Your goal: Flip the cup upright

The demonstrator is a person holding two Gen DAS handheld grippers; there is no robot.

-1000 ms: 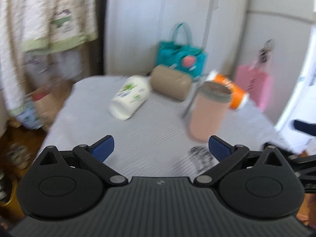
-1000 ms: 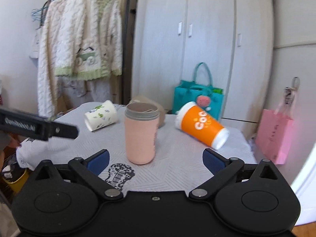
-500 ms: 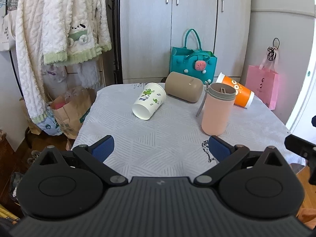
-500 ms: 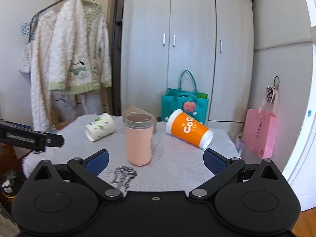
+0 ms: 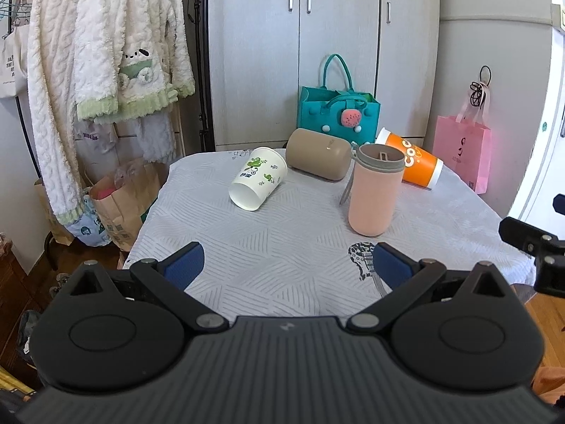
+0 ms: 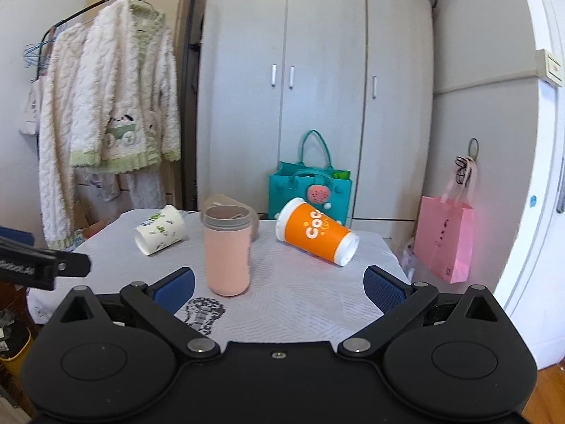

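Observation:
A pink tumbler (image 5: 374, 189) (image 6: 227, 249) with a grey lid stands upright near the middle of the table. A white paper cup with green leaves (image 5: 258, 182) (image 6: 160, 229), a tan cup (image 5: 317, 158) (image 6: 254, 224) and an orange cup (image 5: 411, 162) (image 6: 317, 236) lie on their sides behind it. My left gripper (image 5: 287, 265) is open and empty above the table's near edge. My right gripper (image 6: 279, 288) is open and empty, a short way in front of the tumbler.
The table has a grey patterned cloth (image 5: 282, 247) with a guitar print (image 5: 365, 258). A teal bag (image 5: 337, 113) and grey wardrobe stand behind. A pink bag (image 5: 462, 157) hangs at right. Clothes (image 5: 106, 53) hang at left, with paper bags (image 5: 120, 201) on the floor.
Both grippers have pulled back and risen away from the table, so the cups look smaller and farther off. The cups have not moved. Both stay open.

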